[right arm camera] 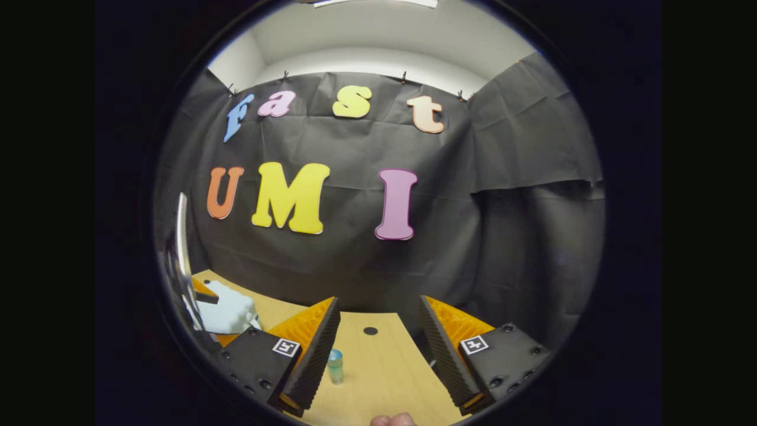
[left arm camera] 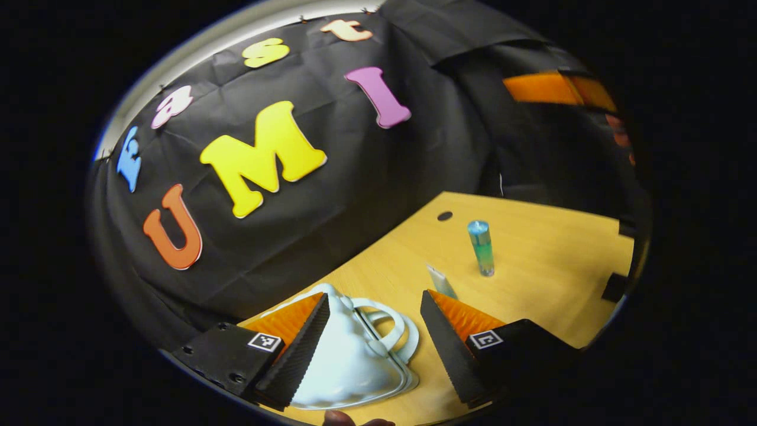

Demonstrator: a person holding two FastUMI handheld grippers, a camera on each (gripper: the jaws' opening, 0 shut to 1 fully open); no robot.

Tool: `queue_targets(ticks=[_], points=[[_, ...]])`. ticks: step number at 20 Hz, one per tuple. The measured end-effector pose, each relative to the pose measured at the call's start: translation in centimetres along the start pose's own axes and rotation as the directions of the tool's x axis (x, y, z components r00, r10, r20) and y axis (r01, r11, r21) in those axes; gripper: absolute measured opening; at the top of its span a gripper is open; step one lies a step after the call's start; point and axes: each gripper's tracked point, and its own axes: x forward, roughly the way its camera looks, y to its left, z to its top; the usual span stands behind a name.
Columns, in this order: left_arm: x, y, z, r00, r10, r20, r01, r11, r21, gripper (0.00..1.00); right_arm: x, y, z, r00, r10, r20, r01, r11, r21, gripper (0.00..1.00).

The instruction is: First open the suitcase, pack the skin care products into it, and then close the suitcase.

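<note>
A small white suitcase (left arm camera: 346, 355) lies flat on the wooden table (left arm camera: 550, 266) with its lid down and its handle (left arm camera: 393, 331) towards the bottles. My left gripper (left arm camera: 374, 296) hovers open just above it; one finger overlaps the case, the other stands past the handle. Beyond lie a small pale tube (left arm camera: 441, 281) and an upright blue-green bottle (left arm camera: 482, 247). In the right gripper view, my right gripper (right arm camera: 378, 300) is open and holds nothing, with the bottle (right arm camera: 335, 365) low beside its left finger. The suitcase (right arm camera: 227, 310) sits far left, with the left gripper (right arm camera: 204, 296) over it.
The table has a round cable hole (left arm camera: 445, 216) near the back, also seen as the hole (right arm camera: 371, 331) between the right gripper's fingers. Black cloth walls close the table at the back and sides. A dark clamp-like block (left arm camera: 615, 287) sits at the table's right edge.
</note>
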Motion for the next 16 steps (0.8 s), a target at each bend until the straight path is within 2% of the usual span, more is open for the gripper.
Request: queue_targets(ticks=[2,3,4,6,9,12,16], points=[[2.0,-0.7,-2.1,0.996,-0.034,-0.083,0.042,0.994,0.102,0.99,0.1,-1.1,-0.3,1.000,-0.020,-0.008,0.020,1.000,-0.005,0.77],[3.2,-0.8,-3.4,0.990,-0.046,-0.132,0.064,0.988,0.139,0.98,0.1,-1.7,-0.3,0.999,-0.031,-0.010,0.031,0.999,-0.008,0.80],[3.8,-1.0,-4.5,0.984,-0.048,-0.171,0.078,0.982,0.175,0.98,0.1,-2.2,-0.4,0.999,-0.042,-0.010,0.042,0.999,-0.010,0.77],[4.6,-1.5,-6.1,0.968,-0.049,-0.246,0.109,0.965,0.237,0.98,0.2,-3.2,-0.4,0.998,-0.066,-0.009,0.066,0.998,-0.012,0.79],[6.3,-1.2,-7.5,0.953,-0.027,-0.302,0.124,0.944,0.307,0.98,0.2,-4.6,-1.1,0.995,-0.099,-0.027,0.099,0.995,-0.017,0.79],[7.8,-1.1,-8.6,0.937,-0.025,-0.348,0.149,0.930,0.335,0.96,0.1,-5.7,-1.6,0.991,-0.128,-0.040,0.127,0.992,-0.015,0.77],[9.0,-1.8,-9.7,0.907,-0.041,-0.420,0.205,0.913,0.352,0.90,0.0,-6.6,-2.0,0.986,-0.158,-0.049,0.157,0.987,-0.018,0.80]])
